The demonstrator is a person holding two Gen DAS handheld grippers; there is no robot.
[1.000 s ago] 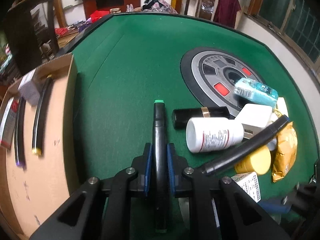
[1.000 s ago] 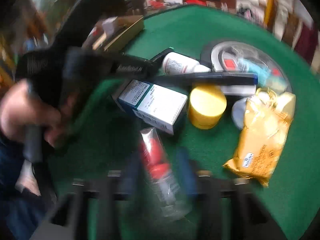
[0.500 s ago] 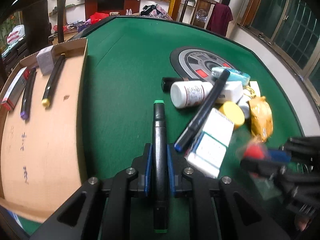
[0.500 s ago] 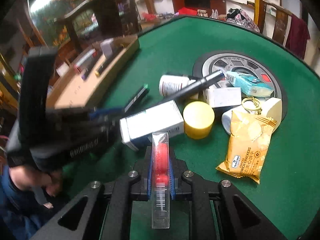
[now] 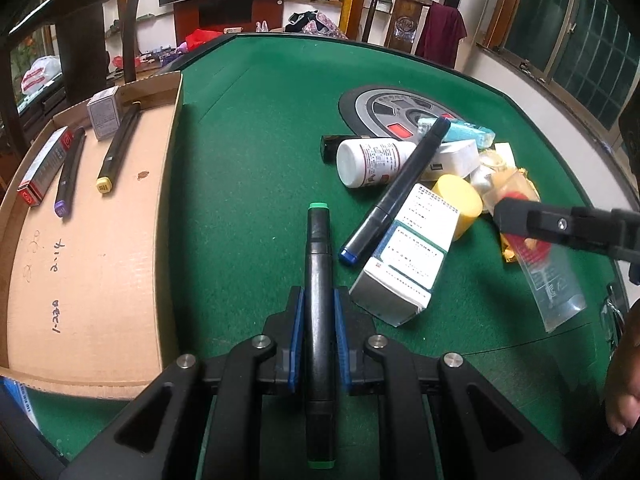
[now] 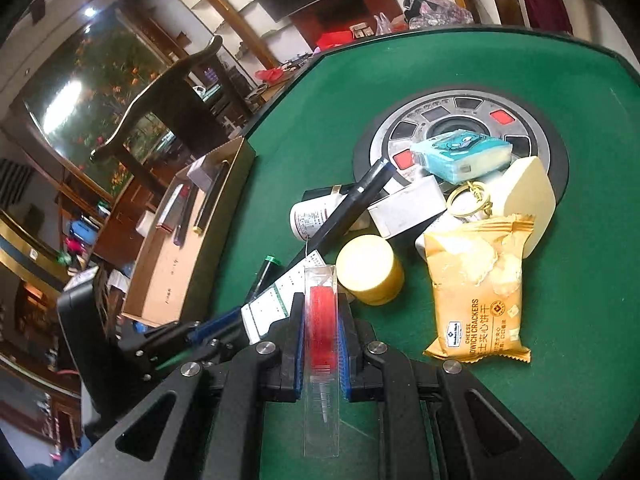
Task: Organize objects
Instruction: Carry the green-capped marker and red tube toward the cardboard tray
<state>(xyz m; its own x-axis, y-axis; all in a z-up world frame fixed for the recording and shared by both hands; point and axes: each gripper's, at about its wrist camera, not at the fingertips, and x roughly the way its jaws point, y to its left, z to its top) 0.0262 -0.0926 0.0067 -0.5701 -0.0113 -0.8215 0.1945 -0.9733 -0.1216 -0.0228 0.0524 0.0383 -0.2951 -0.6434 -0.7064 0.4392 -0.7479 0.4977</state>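
Note:
My left gripper [image 5: 319, 312] is shut on a black marker with green caps [image 5: 318, 264], held above the green felt table [image 5: 240, 184]. My right gripper [image 6: 320, 316] is shut on a clear plastic case with a red insert [image 6: 320, 320]; that case also shows in the left wrist view [image 5: 552, 276]. A pile lies ahead: a white pill bottle [image 5: 370, 160], a black marker with a blue cap [image 5: 396, 192], a white medicine box [image 5: 404, 268], a yellow round tub [image 6: 370, 274], a cracker packet [image 6: 478, 292] and a teal tissue pack [image 6: 460, 156].
A cardboard tray [image 5: 86, 240] sits on the left with two markers [image 5: 118, 148], a red-ended box [image 5: 46, 168] and a small grey box [image 5: 104, 114]. A round grey panel [image 6: 460, 124] is set in the table's middle. Chairs and shelves stand beyond the table.
Both grippers have pulled back and up from the pile, each still holding its object. The right gripper's view has gone from blurred to steady, and the tray is more fully in the left view.

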